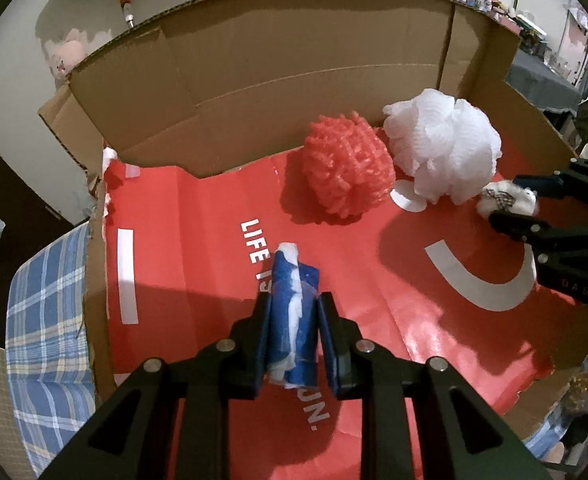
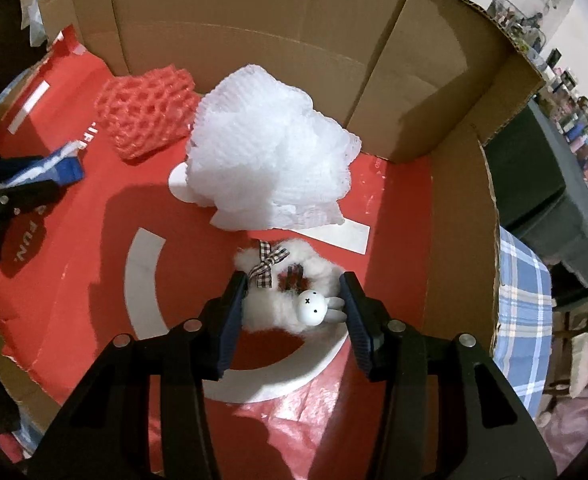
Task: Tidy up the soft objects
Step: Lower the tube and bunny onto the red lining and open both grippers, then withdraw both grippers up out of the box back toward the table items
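— Over the red printed floor of the open brown cardboard box (image 1: 254, 92), seen from the left wrist, what does the left gripper (image 1: 294, 316) hold?

— Its jaws are clenched on a blue and white rolled cloth bundle (image 1: 294, 312), which stands up between the fingers above the white lettering on the red sheet (image 1: 198, 240).

— And farther in?

— A red foam mesh ball (image 1: 347, 166) sits near the back wall of the box, and just beside it, toward the back right corner, a white mesh bath pouf (image 1: 443, 146); the two look to be touching. At the right edge of the box the right gripper (image 1: 505, 204) comes in with a small white fluffy ring toy (image 1: 507, 198) between its fingers.

— Now the right wrist view?

— The right gripper (image 2: 294, 300) has its jaws set wide on either side of the white fluffy ring toy (image 2: 290, 300), which has a checked ribbon bow and a little white rabbit head. Both fingers seem to press it, but whether the toy is lifted or lying on the red sheet (image 2: 94, 240) I cannot tell. The white pouf (image 2: 270, 160) lies just beyond it, the red mesh ball (image 2: 148, 118) to the pouf's left by the back wall. The left gripper (image 2: 38, 178) with its blue bundle (image 2: 64, 168) shows at the left edge.
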`<state>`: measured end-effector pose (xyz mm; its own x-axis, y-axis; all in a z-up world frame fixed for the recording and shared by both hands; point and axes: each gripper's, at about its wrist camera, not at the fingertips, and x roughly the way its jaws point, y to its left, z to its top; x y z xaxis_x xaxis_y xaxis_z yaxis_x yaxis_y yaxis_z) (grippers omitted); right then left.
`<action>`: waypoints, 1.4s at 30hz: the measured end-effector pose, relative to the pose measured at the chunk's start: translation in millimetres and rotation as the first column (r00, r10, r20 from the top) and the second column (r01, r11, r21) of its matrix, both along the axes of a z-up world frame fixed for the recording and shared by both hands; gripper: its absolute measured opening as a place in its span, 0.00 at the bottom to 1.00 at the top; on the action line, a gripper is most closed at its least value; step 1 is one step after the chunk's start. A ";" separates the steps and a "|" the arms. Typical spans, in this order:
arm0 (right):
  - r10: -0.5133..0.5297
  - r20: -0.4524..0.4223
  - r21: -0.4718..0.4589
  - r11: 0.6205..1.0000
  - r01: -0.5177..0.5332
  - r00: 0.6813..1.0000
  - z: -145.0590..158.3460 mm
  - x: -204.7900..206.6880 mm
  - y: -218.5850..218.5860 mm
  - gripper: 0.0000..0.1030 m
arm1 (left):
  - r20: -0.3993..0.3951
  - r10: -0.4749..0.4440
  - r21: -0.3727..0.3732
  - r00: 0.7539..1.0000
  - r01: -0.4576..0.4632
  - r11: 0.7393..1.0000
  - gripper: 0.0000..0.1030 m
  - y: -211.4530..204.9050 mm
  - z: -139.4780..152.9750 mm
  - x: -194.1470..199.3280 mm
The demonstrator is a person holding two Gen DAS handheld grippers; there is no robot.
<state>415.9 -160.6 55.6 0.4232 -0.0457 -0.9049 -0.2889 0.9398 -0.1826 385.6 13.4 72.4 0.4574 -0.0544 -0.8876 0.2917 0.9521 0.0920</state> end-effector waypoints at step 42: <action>-0.018 0.310 0.186 0.982 -0.042 0.951 137.7 -146.6 -3.7 0.74 | 0.358 0.070 -0.230 0.931 0.016 0.973 0.96 19.4 118.8 -151.3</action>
